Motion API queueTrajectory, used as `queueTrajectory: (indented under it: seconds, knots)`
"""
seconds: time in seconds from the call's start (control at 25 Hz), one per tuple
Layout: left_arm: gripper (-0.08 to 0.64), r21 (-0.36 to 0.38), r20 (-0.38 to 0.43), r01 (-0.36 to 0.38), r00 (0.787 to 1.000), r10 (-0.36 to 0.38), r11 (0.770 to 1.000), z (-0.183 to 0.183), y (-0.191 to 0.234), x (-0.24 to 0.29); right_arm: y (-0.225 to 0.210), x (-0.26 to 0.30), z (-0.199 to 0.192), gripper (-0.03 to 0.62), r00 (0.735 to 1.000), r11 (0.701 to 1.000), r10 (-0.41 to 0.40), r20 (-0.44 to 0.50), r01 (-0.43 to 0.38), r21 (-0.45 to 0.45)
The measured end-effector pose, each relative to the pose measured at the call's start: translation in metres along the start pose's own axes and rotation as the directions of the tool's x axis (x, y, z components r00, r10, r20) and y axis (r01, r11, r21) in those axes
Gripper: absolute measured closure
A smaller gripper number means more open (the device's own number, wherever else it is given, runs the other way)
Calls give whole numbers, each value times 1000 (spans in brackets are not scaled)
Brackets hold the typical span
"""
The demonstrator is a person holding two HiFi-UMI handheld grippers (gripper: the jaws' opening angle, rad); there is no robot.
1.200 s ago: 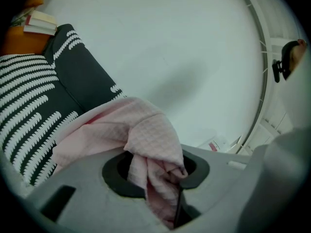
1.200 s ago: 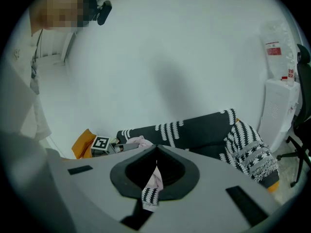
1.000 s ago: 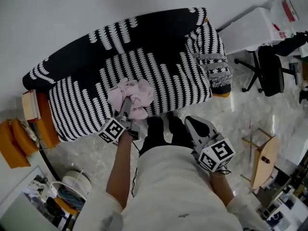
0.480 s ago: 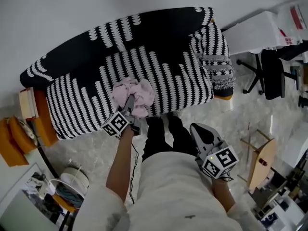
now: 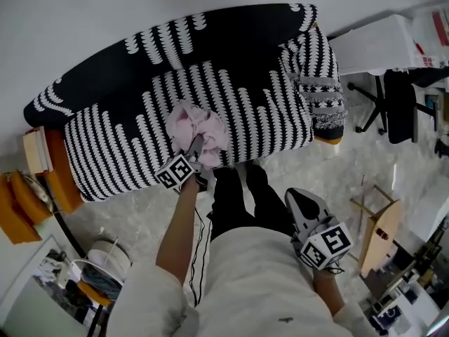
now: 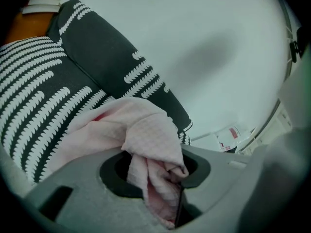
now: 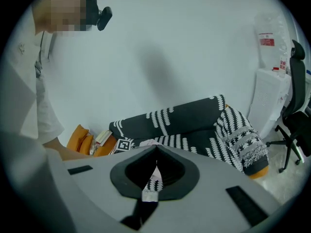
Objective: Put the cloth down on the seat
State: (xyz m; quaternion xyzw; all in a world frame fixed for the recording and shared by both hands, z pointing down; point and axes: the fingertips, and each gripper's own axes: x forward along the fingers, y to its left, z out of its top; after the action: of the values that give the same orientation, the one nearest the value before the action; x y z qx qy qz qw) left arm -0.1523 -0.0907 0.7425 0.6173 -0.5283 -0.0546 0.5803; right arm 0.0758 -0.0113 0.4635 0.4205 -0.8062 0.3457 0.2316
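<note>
Vs 1 s ago: the left gripper (image 5: 197,146) has pushed further toward 12 o'clock. Its marker cube now sits at the front edge of the seat instead of short of it, and the pink waffle-weave cloth (image 5: 200,127) has gone with it, a bit deeper onto the seat. The right gripper (image 5: 299,197) has dropped lower in the head view, toward 5 o'clock.

Nearest, at 6 o'clock in the head view: the person's white top (image 5: 259,286) and black trousers (image 5: 238,202). The R gripper hangs beside the R leg, over the pale marble floor (image 5: 337,174), well apart from the cloth. In the right gripper view its jaws are all but together, w/ only a thin slit and nothing between them (image 7: 153,176).

The L gripper is at approx 11 o'clock from the trousers. Its jaws are clamped on a hanging fold of the cloth (image 6: 146,130), which fills the gap between them (image 6: 167,198). The rest of the cloth bunches out past the tips toward 12 o'clock and looks to rest on the black-and-white striped sofa seat (image 5: 259,111), near its front edge, left of mid-seat.

Beyond it is the darker sofa backrest (image 5: 210,44), w/ a white wall (image 5: 105,12) behind. A black office chair (image 5: 396,104) stands at 2 o'clock and orange cushions (image 5: 17,209) at 9 o'clock.
</note>
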Motion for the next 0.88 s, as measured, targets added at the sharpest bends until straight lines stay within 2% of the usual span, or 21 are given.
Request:
queueTrajectory:
  seconds: [0.16, 0.32, 0.88]
  knots:
    - [413, -29, -11, -20, 1000, 19, 999, -4, 11, 14, -7, -1, -1, 584, 1000, 1000, -22, -14, 22, 15]
    - [403, -42, -30, -30, 999, 29, 999, -5, 23, 28, -8, 1, -2, 584, 999, 999, -32, -32, 31, -11]
    - [383, -58, -100, -109, 990, 103, 992, -12, 75, 60, -1, 24, -12, 584, 996, 1000, -15, -84, 16, 11]
